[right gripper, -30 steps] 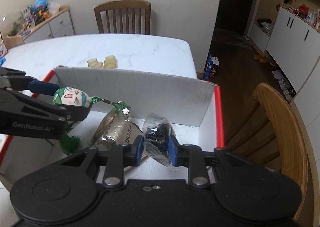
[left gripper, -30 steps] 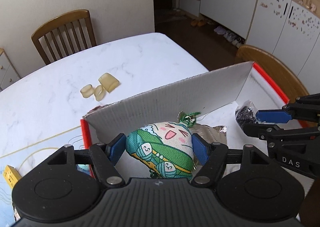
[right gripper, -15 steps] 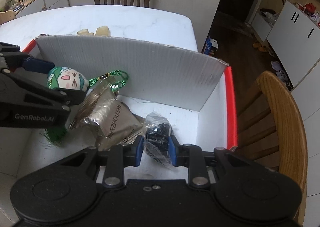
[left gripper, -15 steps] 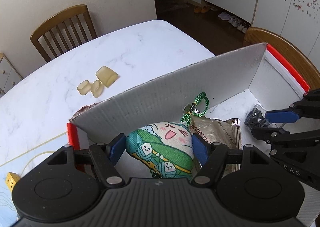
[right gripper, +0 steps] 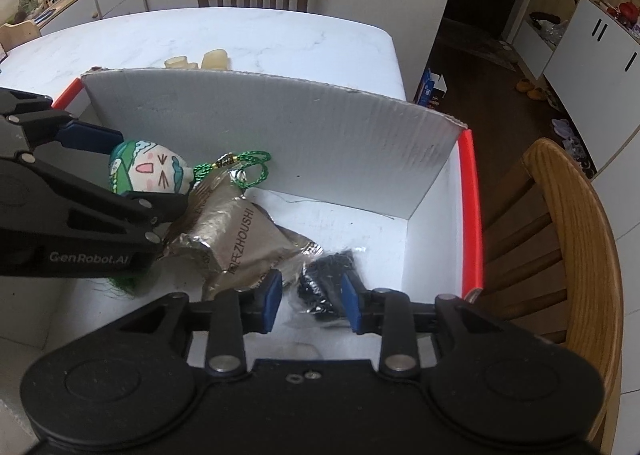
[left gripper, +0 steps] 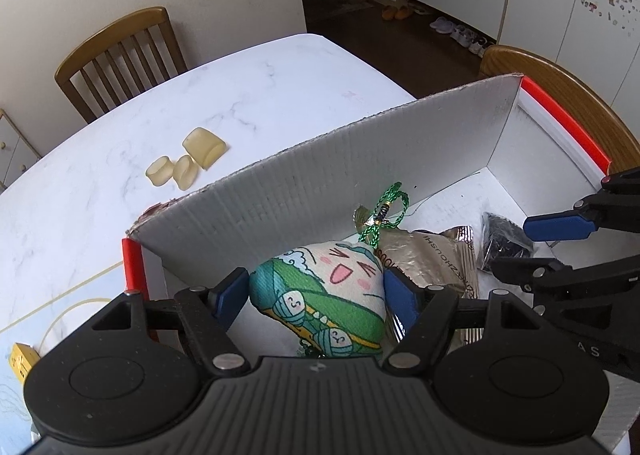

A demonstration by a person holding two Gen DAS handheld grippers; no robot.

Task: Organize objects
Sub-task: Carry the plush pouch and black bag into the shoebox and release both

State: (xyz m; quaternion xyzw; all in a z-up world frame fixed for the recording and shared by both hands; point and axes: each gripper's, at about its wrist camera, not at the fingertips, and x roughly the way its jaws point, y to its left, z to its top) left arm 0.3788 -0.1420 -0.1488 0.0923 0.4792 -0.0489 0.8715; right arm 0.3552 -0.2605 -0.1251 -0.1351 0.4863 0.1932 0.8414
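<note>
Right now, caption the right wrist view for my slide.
Right gripper open around a black packet inside the box; left gripper holding a plush charm.

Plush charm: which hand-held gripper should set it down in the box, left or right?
Left. The left hand-held gripper already clamps the plush charm over the box floor. The right hand-held gripper looks open around the black bag, which lies on the floor.

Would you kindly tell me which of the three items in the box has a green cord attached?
The plush doll with the laughing face, held by the left tool; the foil packet and black bag have none.
</note>
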